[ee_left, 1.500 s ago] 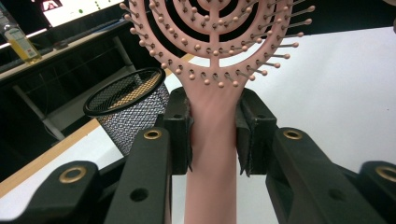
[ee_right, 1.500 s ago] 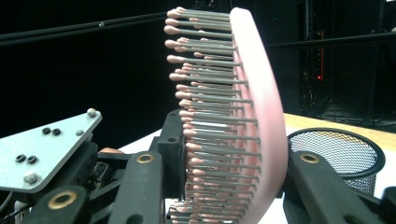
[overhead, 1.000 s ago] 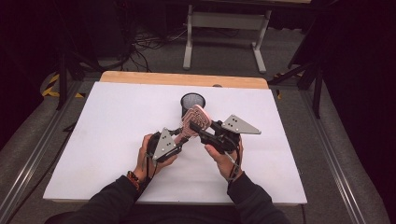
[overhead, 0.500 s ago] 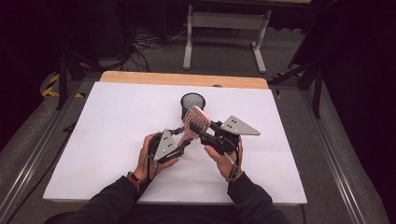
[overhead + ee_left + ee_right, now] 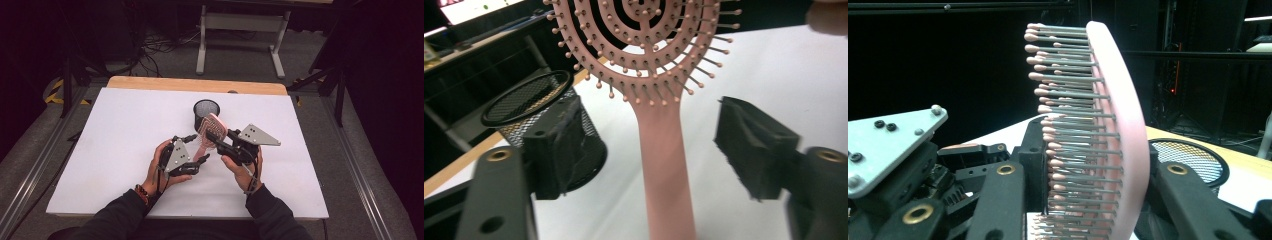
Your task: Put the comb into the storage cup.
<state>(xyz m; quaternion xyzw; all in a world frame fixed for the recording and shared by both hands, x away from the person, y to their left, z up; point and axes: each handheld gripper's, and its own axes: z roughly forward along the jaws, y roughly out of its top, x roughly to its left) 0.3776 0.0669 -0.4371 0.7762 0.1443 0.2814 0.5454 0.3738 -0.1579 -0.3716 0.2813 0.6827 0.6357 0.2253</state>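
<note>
A pink hairbrush (image 5: 209,132) is held upright by the right gripper (image 5: 220,140), its jaws clamped across the bristled head. The left gripper (image 5: 196,150) has just been opening: the handle stands between its spread jaws, touching neither. Handover looks done; placing it in the mesh cup (image 5: 203,111) just beyond the jaws remains

The pink plastic paddle hairbrush (image 5: 659,75) is running off the left gripper view's top edge — and the black wire-mesh cup (image 5: 531,107) is hiding partly behind a jaw.
</note>
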